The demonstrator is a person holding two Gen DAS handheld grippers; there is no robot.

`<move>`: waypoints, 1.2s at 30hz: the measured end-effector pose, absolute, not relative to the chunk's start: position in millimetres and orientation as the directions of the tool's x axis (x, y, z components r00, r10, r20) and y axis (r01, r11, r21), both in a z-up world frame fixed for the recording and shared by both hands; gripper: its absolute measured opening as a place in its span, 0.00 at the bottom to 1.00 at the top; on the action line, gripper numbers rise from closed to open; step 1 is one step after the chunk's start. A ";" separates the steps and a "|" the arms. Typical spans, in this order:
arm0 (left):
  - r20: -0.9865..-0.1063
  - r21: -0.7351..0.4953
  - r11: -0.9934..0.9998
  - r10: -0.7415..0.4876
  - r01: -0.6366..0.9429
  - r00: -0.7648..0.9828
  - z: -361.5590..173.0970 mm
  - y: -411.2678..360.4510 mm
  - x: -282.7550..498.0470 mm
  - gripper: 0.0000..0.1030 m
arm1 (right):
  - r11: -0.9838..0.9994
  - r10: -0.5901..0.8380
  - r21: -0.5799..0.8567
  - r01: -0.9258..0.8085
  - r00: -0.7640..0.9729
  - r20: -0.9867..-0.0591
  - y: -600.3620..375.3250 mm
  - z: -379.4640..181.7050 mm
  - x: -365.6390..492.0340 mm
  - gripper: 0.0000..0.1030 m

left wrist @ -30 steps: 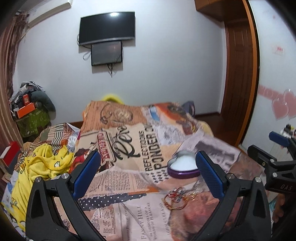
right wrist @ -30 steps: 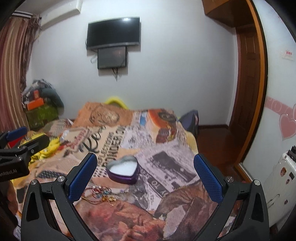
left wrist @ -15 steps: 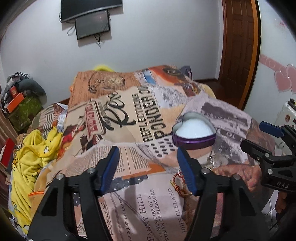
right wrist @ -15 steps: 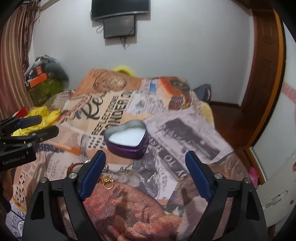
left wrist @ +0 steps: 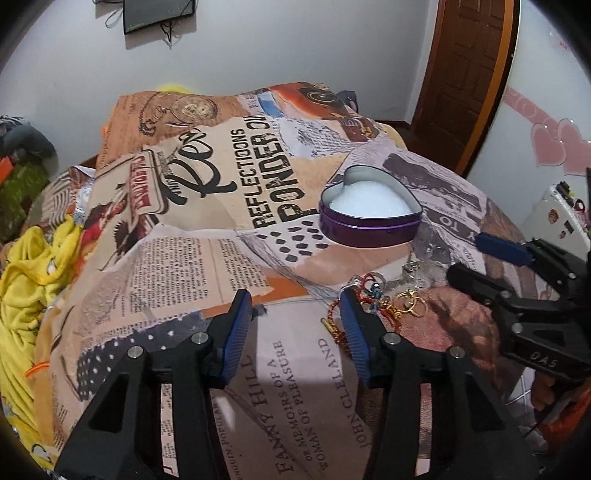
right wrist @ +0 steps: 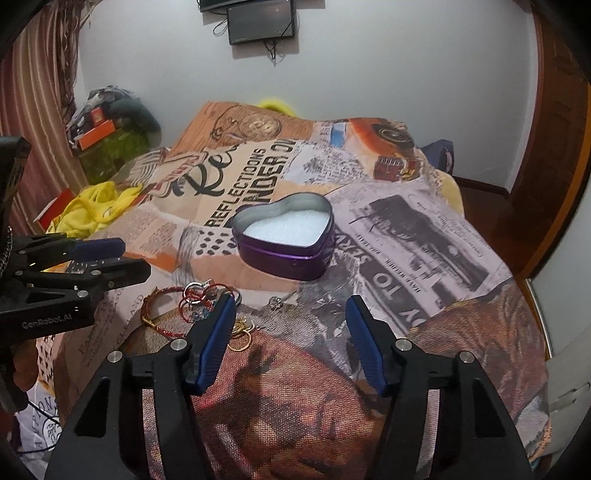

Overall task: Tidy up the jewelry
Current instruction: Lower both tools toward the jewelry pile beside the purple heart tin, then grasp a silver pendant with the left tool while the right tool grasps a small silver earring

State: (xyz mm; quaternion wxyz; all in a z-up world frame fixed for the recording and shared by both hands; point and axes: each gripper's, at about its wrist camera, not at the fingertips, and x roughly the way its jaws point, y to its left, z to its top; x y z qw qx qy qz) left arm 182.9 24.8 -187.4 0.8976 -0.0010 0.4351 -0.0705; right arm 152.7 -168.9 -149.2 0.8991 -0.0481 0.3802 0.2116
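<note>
An open purple heart-shaped tin [left wrist: 370, 210] with white padding sits on the printed bedspread; it also shows in the right wrist view [right wrist: 286, 236]. A tangle of jewelry [left wrist: 373, 295], red cord bracelets and gold rings, lies in front of it, also in the right wrist view [right wrist: 195, 306]. My left gripper [left wrist: 295, 317] is open and empty, low over the bed, its right finger beside the jewelry. My right gripper [right wrist: 290, 325] is open and empty, its left finger partly hiding the gold rings [right wrist: 242, 338].
The bedspread [left wrist: 192, 266] covers the whole bed. Yellow clothing [left wrist: 33, 280] lies at the left edge. A wooden door [left wrist: 465, 74] stands at the back right. A white case [left wrist: 554, 214] stands right of the bed. A dark screen [right wrist: 262, 20] hangs on the far wall.
Both grippers have moved forward and down toward the bed. Their jaws have narrowed but stay open. The tin and jewelry look larger and nearer.
</note>
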 end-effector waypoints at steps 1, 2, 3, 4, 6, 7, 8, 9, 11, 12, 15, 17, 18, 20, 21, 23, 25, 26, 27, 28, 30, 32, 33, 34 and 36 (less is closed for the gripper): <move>-0.781 -0.065 0.989 -0.133 0.131 0.610 -188.0 23.1 184.1 0.47 | 0.905 0.345 0.075 -0.419 0.617 -0.707 -168.5 -150.3 154.3 0.53; -0.782 -0.065 0.988 -0.136 0.138 0.608 -189.1 21.0 185.9 0.46 | 0.903 0.348 0.079 -0.423 0.609 -0.713 -167.8 -152.4 156.2 0.50; -0.784 -0.065 0.987 -0.140 0.144 0.605 -189.7 19.3 187.9 0.43 | 0.901 0.350 0.084 -0.426 0.600 -0.719 -167.3 -154.6 158.4 0.49; -0.787 -0.066 0.986 -0.146 0.154 0.599 -191.0 17.2 190.6 0.41 | 0.900 0.351 0.087 -0.426 0.595 -0.723 -166.2 -155.6 159.3 0.47; -0.791 -0.072 0.983 -0.161 0.172 0.591 -193.4 13.6 195.1 0.36 | 0.899 0.353 0.094 -0.428 0.579 -0.735 -164.3 -160.4 163.9 0.43; -0.792 -0.073 0.981 -0.166 0.179 0.588 -194.4 11.7 197.4 0.35 | 0.898 0.355 0.098 -0.430 0.573 -0.739 -163.5 -162.4 165.6 0.41; -0.793 -0.074 0.980 -0.171 0.186 0.585 -195.3 10.1 199.9 0.33 | 0.896 0.358 0.102 -0.432 0.566 -0.742 -162.5 -164.0 167.1 0.38; -0.794 -0.074 0.979 -0.174 0.192 0.582 -195.9 9.1 201.9 0.31 | 0.895 0.360 0.104 -0.434 0.563 -0.744 -161.4 -164.7 167.9 0.37; -0.797 -0.078 0.976 -0.185 0.206 0.575 -197.9 7.3 206.4 0.28 | 0.892 0.362 0.106 -0.439 0.553 -0.750 -158.5 -168.0 171.4 0.34; -0.800 -0.083 0.974 -0.192 0.211 0.569 -199.5 6.8 208.9 0.27 | 0.891 0.362 0.106 -0.441 0.551 -0.752 -156.9 -169.2 172.7 0.33; -0.809 -0.096 0.969 -0.208 0.226 0.549 -204.9 5.2 215.4 0.24 | 0.886 0.367 0.109 -0.450 0.539 -0.758 -153.1 -172.6 176.2 0.30; -0.813 -0.103 0.966 -0.218 0.236 0.540 -208.0 3.1 218.4 0.24 | 0.883 0.369 0.108 -0.456 0.534 -0.761 -150.5 -174.1 176.8 0.27; -0.814 -0.105 0.964 -0.223 0.243 0.535 -209.2 1.6 219.5 0.24 | 0.882 0.370 0.109 -0.459 0.530 -0.763 -149.8 -175.3 177.4 0.26; -0.816 -0.107 0.960 -0.233 0.258 0.529 -210.9 -1.4 220.6 0.24 | 0.880 0.372 0.111 -0.462 0.524 -0.767 -148.5 -177.4 177.7 0.25; -0.817 -0.105 0.959 -0.235 0.265 0.526 -212.0 -3.3 221.2 0.24 | 0.879 0.373 0.114 -0.463 0.519 -0.769 -148.3 -179.1 178.5 0.24; -0.820 -0.093 0.957 -0.229 0.273 0.524 -214.2 -7.8 222.1 0.24 | 0.878 0.374 0.117 -0.464 0.513 -0.773 -148.2 -181.3 180.2 0.19; -0.823 -0.079 0.958 -0.220 0.277 0.524 -216.2 -10.9 222.7 0.24 | 0.877 0.376 0.119 -0.465 0.511 -0.773 -148.5 -181.9 181.2 0.19; -0.824 -0.076 0.957 -0.219 0.281 0.522 -217.2 -12.5 223.3 0.24 | 0.877 0.377 0.120 -0.466 0.511 -0.772 -148.2 -181.6 181.3 0.19; -0.825 -0.074 0.956 -0.218 0.282 0.522 -217.9 -13.4 223.7 0.24 | 0.875 0.380 0.122 -0.468 0.509 -0.772 -148.5 -181.7 181.5 0.18; -0.826 -0.070 0.956 -0.215 0.284 0.520 -218.8 -14.6 224.5 0.24 | 0.875 0.381 0.123 -0.468 0.509 -0.772 -147.7 -181.5 180.4 0.17; -0.827 -0.072 0.955 -0.218 0.286 0.518 -219.6 -15.6 225.4 0.24 | 0.874 0.382 0.125 -0.469 0.507 -0.773 -147.4 -181.9 180.4 0.14; -0.829 -0.076 0.954 -0.221 0.288 0.514 -220.3 -16.2 226.2 0.24 | 0.874 0.385 0.129 -0.469 0.505 -0.772 -147.8 -182.1 180.8 0.14; -0.829 -0.079 0.954 -0.224 0.290 0.512 -220.7 -16.5 226.6 0.24 | 0.874 0.386 0.131 -0.469 0.505 -0.772 -148.0 -182.2 181.0 0.14; -0.831 -0.084 0.953 -0.228 0.291 0.508 -221.3 -16.6 227.1 0.24 | 0.873 0.387 0.132 -0.469 0.504 -0.772 -148.2 -182.4 181.3 0.14; -0.834 -0.088 0.952 -0.231 0.292 0.501 -223.1 -17.6 228.7 0.24 | 0.873 0.390 0.136 -0.469 0.502 -0.772 -148.3 -182.6 181.5 0.14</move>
